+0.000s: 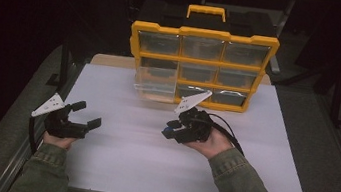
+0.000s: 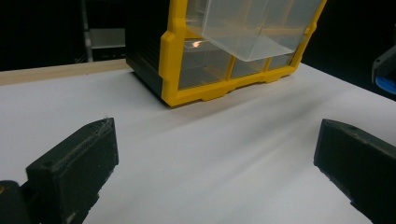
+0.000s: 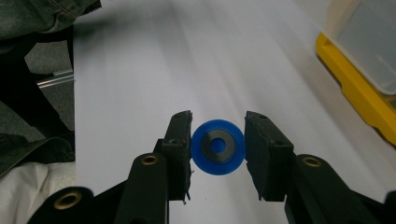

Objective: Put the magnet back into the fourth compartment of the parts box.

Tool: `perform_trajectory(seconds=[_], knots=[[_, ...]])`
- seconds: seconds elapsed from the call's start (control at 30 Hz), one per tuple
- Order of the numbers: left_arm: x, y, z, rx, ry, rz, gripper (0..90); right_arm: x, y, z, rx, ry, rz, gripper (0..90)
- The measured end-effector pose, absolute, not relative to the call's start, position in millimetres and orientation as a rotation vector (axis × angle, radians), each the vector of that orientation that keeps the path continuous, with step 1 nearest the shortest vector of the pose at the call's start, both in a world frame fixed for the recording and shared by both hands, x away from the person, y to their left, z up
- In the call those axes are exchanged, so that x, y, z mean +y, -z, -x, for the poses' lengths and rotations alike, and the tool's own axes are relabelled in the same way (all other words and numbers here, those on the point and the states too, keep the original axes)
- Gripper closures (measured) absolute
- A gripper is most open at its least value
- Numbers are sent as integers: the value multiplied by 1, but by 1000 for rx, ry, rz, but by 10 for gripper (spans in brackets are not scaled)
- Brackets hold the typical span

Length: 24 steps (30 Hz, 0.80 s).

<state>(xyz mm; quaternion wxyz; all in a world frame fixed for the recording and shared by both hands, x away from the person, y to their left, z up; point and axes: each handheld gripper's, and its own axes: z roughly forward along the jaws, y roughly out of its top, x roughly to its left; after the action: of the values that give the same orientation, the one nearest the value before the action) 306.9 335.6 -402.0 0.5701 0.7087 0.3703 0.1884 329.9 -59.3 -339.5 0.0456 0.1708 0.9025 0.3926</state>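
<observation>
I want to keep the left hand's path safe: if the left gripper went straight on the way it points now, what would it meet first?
Probably the yellow organizer: the open left gripper faces its lower corner across bare white table, though depth is hard to judge.

Dim workshop or lab: white table, yellow parts organiser with clear drawers, dark metal frames behind.

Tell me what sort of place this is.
Probably a workshop or lab bench: a yellow parts organizer with clear drawers stands on a white table, one clear drawer pulled out, in dark surroundings.
</observation>
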Motion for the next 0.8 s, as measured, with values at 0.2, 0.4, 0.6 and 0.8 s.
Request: perform_trajectory(seconds=[0.2, 0.4, 0.6, 0.8], knots=[[336, 402, -307, 869, -442, -1663, 0, -59, 329, -333, 2749, -1212, -520, 608], [335, 402, -307, 868, -441, -1665, 0, -56, 321, -336, 2762, -1193, -502, 607], [335, 402, -307, 870, -440, -1665, 0, -54, 312, -339, 2759, -1180, -510, 607], [335, 403, -307, 870, -439, -1665, 0, -51, 300, -344, 2750, -1186, -498, 607]])
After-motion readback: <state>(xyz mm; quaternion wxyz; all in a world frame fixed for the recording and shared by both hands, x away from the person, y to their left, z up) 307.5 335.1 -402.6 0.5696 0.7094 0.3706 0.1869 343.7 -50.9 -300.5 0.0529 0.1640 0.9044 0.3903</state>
